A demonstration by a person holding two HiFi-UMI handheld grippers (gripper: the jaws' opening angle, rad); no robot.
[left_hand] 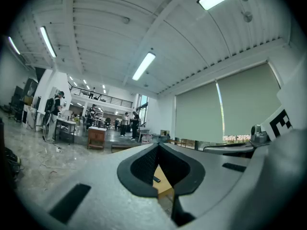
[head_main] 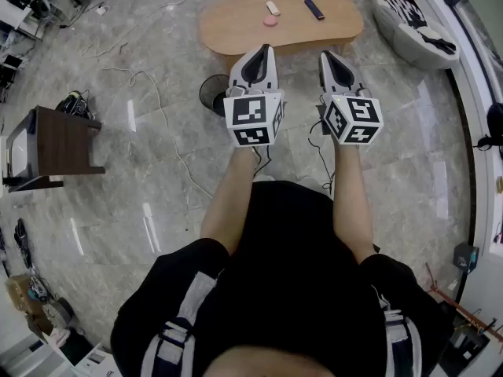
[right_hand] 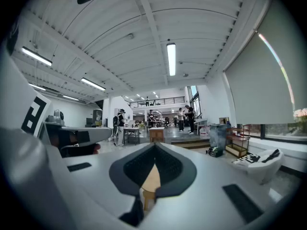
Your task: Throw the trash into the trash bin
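Jaws of left gripper (head_main: 265,49) and right gripper (head_main: 327,54) are closed, empty, facing wooden table (head_main: 236,23).

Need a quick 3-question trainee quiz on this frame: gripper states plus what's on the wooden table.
1. Multiple choice: how many small items lie on the wooden table? A) one B) three C) six
2. True or false: the left gripper is carrying a piece of trash between its jaws.
3. Fill in: the jaws of the right gripper are ____ (apart / together).

Key: 1 B; 2 false, its jaws meet with nothing between them; 3 together.
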